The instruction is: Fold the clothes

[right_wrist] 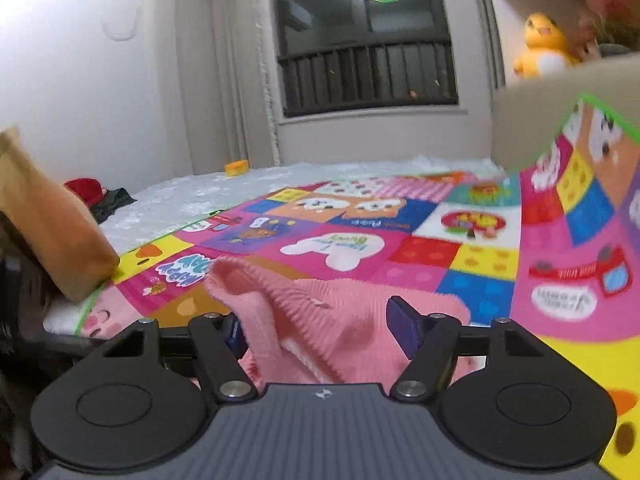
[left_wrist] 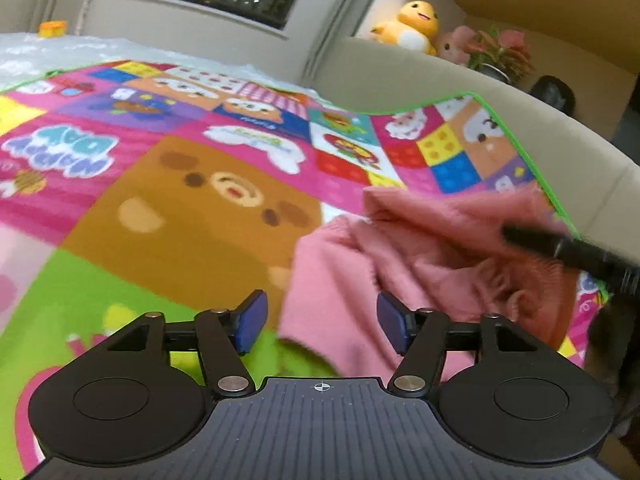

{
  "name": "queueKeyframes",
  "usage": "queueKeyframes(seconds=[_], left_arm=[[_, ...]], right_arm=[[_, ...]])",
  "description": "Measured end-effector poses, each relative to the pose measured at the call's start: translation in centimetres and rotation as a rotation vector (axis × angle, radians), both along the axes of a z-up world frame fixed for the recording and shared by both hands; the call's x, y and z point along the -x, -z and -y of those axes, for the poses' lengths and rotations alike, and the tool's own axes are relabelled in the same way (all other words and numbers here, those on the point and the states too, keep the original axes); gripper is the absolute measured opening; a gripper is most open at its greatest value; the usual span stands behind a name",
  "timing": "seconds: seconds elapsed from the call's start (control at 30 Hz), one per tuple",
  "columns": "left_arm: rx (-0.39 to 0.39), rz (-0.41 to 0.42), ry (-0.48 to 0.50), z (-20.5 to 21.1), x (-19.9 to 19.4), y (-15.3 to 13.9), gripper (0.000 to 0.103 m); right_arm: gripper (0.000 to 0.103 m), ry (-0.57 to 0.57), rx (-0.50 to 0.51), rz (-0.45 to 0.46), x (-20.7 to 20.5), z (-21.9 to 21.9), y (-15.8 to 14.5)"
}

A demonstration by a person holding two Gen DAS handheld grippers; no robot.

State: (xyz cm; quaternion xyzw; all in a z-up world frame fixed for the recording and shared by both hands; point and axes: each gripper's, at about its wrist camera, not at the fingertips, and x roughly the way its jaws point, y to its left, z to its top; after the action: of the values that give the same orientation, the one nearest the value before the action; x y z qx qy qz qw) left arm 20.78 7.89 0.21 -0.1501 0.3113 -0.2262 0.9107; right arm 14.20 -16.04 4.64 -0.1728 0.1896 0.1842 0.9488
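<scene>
In the left wrist view the left gripper (left_wrist: 322,322) hangs with its jaws apart over a bunched pink sweater (left_wrist: 400,264) on the colourful mat (left_wrist: 160,200), and in the right wrist view the right gripper (right_wrist: 316,330), jaws also apart, straddles its ribbed edge, so the sweater lies crumpled, not folded flat.

Pink garments: one pink knit garment (left_wrist: 420,256), at 4 o'clock on the mat
Patterned mats: one play mat (left_wrist: 168,184)
Grippers: two, left gripper (left_wrist: 322,322) and right gripper (right_wrist: 320,330)
Plush toys: two, yellow plush (left_wrist: 412,26) and pink plush (left_wrist: 454,44), at 1 o'clock
Potted plants: one potted plant (left_wrist: 500,54)
Windows: one window (right_wrist: 366,36), at 12 o'clock
</scene>
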Motion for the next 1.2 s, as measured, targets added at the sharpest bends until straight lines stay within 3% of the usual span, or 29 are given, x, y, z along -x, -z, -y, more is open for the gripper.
queueKeyframes(seconds=[0.03,0.1,0.2,0.37,0.4,0.47,0.57,0.67,0.77,0.83,0.9,0.97,1.1,1.2], left_arm=[[0.016,-0.011,-0.007,-0.3,-0.1,0.6,0.066],[0.083,-0.014,-0.006,-1.2,-0.1,1.2,0.069],[0.171,-0.021,-0.006,-2.5,-0.3,1.8,0.072],[0.186,0.005,-0.009,-2.6,0.1,1.8,0.079],[0.183,0.011,-0.01,-2.5,0.2,1.8,0.081],[0.185,0.016,-0.014,-2.6,0.4,1.7,0.082],[0.203,0.017,-0.022,-2.9,0.5,1.8,0.082],[0.173,0.03,0.001,-2.3,0.5,1.2,0.086],[0.064,0.063,0.097,-0.2,0.2,0.1,0.086],[-0.031,0.065,0.104,1.3,-0.5,-0.3,0.086],[-0.07,0.041,0.106,2.1,-1.8,-0.2,0.085],[-0.095,0.01,0.109,2.9,-3.3,0.0,0.08],[-0.116,-0.004,0.202,5.0,-3.3,0.0,0.039],[-0.006,-0.02,0.368,6.6,-0.8,0.2,0.039]], right_arm=[[0.071,-0.004,0.02,0.001,0.2,-0.4,0.3],[0.089,-0.012,0.061,0.002,0.5,-1.2,0.8],[0.092,-0.023,0.122,0.005,0.9,-2.4,1.7],[0.092,0.017,0.274,0.031,-0.2,-4.0,4.3],[0.077,0.032,0.253,0.017,-0.5,-3.8,4.3],[0.05,0.078,0.105,-0.045,-1.5,-1.9,2.6],[0.042,0.183,-0.218,-0.127,-3.1,3.0,-1.4],[0.038,0.248,-0.467,-0.174,-4.4,7.5,-4.1],[0.034,0.276,-0.531,-0.176,-4.9,9.5,-5.0],[0.032,0.274,-0.551,-0.186,-4.8,9.9,-4.8],[0.031,0.266,-0.566,-0.195,-4.7,10.1,-4.4],[0.03,0.255,-0.565,-0.197,-4.8,9.9,-4.3],[0.026,0.177,-0.453,-0.164,-6.1,7.4,-6.0],[0.022,0.05,-0.29,-0.185,-6.5,3.7,-6.5]])
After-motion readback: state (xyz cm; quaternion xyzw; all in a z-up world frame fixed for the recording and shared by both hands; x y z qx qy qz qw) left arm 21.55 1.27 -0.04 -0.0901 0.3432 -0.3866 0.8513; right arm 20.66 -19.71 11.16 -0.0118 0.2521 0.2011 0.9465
